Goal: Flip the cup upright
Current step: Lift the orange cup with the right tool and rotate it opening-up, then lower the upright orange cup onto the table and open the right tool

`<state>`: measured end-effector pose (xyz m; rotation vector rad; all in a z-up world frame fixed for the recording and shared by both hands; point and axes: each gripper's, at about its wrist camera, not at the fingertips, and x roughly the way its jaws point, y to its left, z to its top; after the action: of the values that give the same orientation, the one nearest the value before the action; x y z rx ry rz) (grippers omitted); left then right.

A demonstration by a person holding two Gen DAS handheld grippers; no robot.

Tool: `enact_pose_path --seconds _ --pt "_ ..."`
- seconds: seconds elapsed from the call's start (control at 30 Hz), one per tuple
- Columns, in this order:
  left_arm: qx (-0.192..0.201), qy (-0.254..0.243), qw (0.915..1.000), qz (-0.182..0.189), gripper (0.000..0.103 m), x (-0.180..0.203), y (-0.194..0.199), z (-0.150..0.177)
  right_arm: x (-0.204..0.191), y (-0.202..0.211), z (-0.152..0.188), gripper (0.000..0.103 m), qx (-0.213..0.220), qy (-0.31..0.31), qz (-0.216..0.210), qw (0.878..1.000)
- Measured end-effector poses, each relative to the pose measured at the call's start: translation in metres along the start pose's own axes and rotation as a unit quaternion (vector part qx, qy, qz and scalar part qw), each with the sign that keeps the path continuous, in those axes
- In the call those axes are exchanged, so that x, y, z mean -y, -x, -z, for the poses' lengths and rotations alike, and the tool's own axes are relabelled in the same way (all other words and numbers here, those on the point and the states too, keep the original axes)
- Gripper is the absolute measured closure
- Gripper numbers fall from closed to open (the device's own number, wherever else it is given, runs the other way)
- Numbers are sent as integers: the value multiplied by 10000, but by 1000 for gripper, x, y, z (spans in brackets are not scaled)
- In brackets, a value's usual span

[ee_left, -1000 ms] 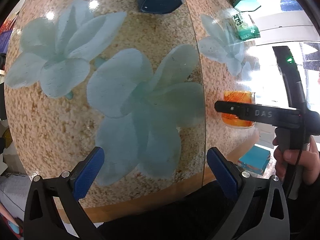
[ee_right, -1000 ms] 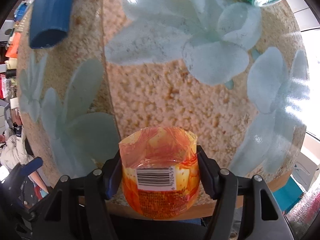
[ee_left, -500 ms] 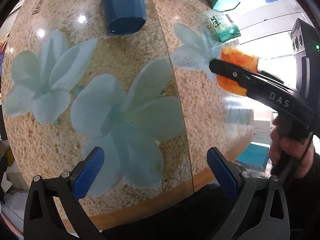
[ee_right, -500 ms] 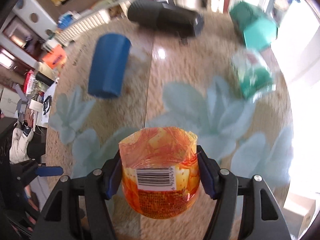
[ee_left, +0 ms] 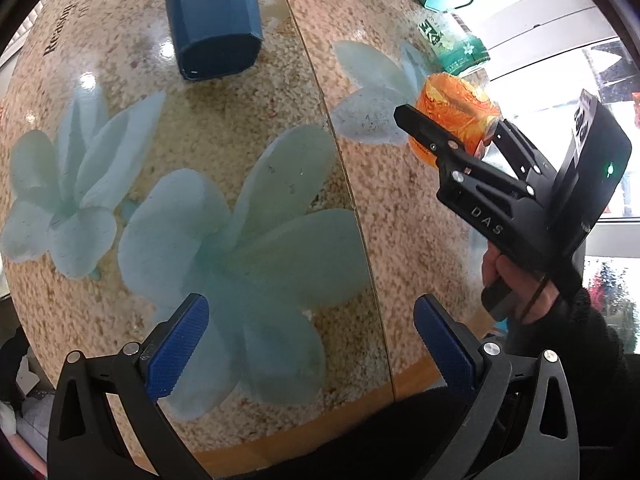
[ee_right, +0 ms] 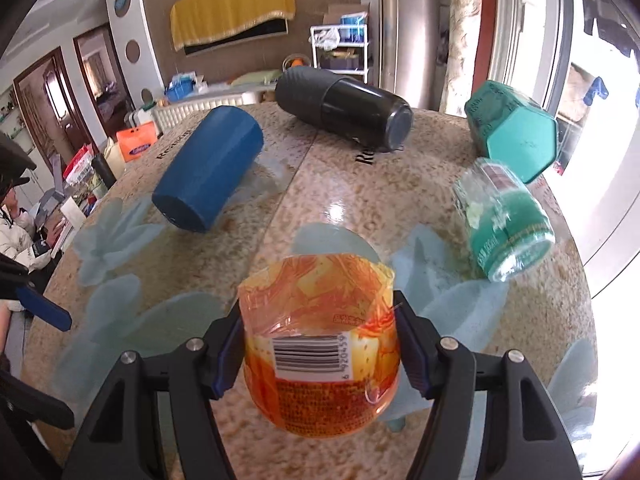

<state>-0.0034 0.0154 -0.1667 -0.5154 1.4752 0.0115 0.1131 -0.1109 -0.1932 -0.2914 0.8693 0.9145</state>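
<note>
Above table (ee_right: 288,184), orange cup (ee_right: 320,344) raised, tilted further

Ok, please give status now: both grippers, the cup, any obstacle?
Right hand-held gripper shut on orange cup, lifted off table. Left hand-held gripper open, empty. Blue cup lying apart.

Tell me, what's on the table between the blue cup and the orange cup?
Nothing. In the right wrist view, only bare flower-patterned tabletop separates the lying blue cup from the orange cup clamped in the right gripper.

Beyond the jaws, a brown wall (ee_right: 340,8) carries a yellow cloth (ee_right: 232,0); bright windows (ee_right: 560,40) stand right, wooden doorways (ee_right: 52,108) left.
</note>
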Motion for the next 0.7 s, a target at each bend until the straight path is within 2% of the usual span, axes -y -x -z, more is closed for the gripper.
enact_pose_path --seconds 0.23,0.5,0.53,0.6,0.7 --pt "-34 6 9997 -232 0 9 -12 -3 1 0 16 38 81 36 81 9999" --pt "-8 51 9994 -333 0 17 -18 -7 4 -9 22 36 -72 31 25 10000" --pt "3 69 9994 -325 0 17 -18 -7 4 -9 21 33 -103 11 -22 9999" --pt "66 79 9995 -304 0 17 -16 -6 4 -9 20 3 -189 0 -101 9998" --pt "273 -70 9991 -303 0 19 -5 -5 2 4 15 0 -93 -53 -172 9998"
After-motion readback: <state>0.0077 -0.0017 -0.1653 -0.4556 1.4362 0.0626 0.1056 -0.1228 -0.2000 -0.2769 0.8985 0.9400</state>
